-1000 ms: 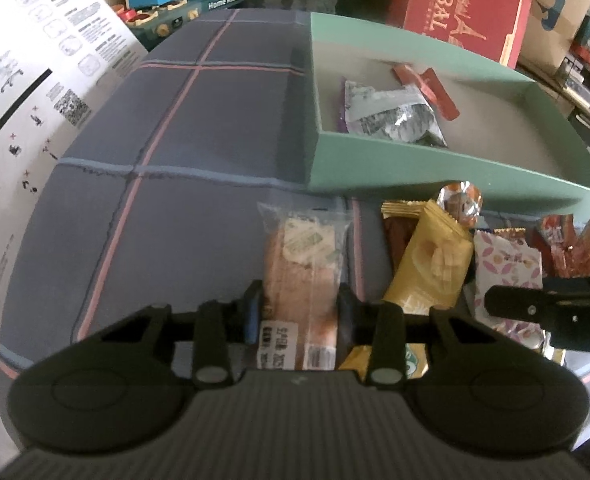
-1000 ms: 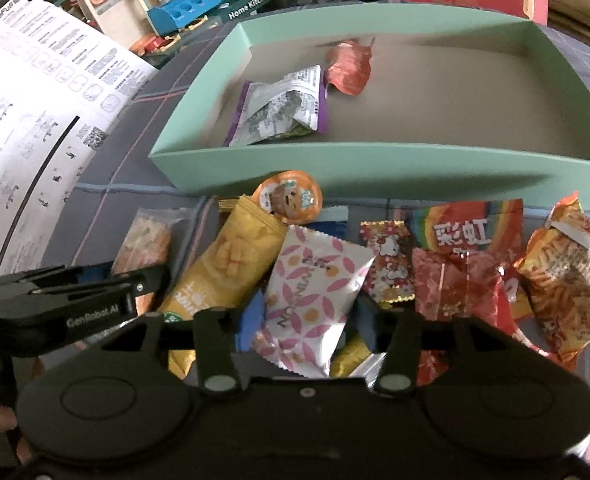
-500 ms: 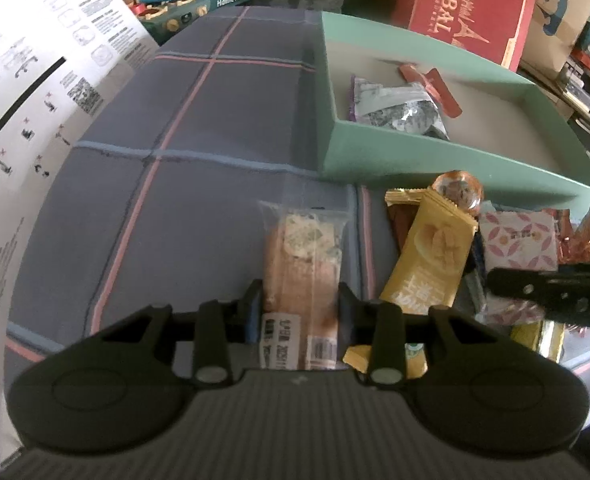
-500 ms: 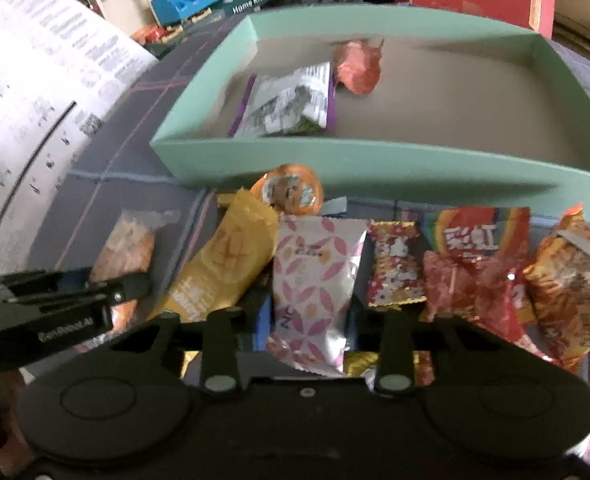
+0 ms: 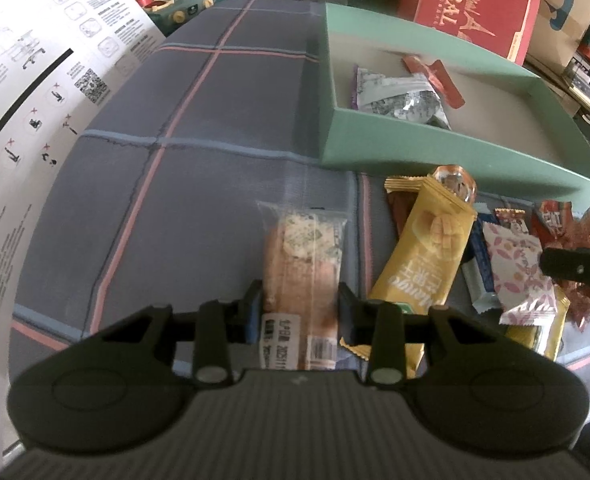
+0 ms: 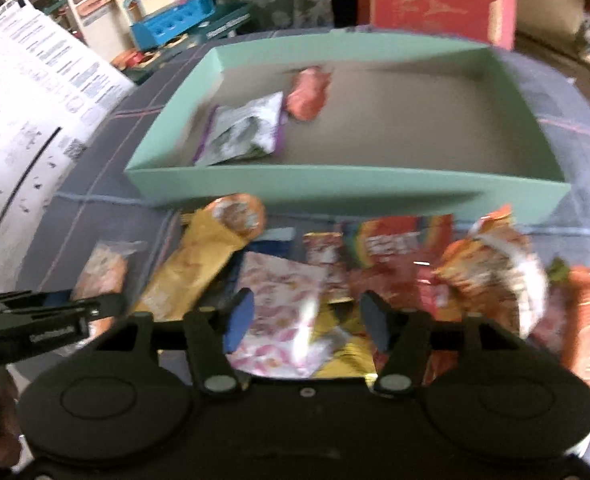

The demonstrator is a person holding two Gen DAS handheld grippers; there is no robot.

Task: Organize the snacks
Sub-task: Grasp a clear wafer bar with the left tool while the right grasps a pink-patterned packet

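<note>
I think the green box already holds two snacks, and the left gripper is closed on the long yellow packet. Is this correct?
Not quite. The green box does hold two snacks, but the left gripper is closed on the clear-wrapped pastry bar, not the yellow packet, which lies untouched on the cloth to its right. The left wrist view shows this.

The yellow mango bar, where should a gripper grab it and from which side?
Grip the yellow bar across its narrow width near the middle, coming from above: it lies flat and long, slanted, its far end overlapping a brown packet, its near end clear.
</note>
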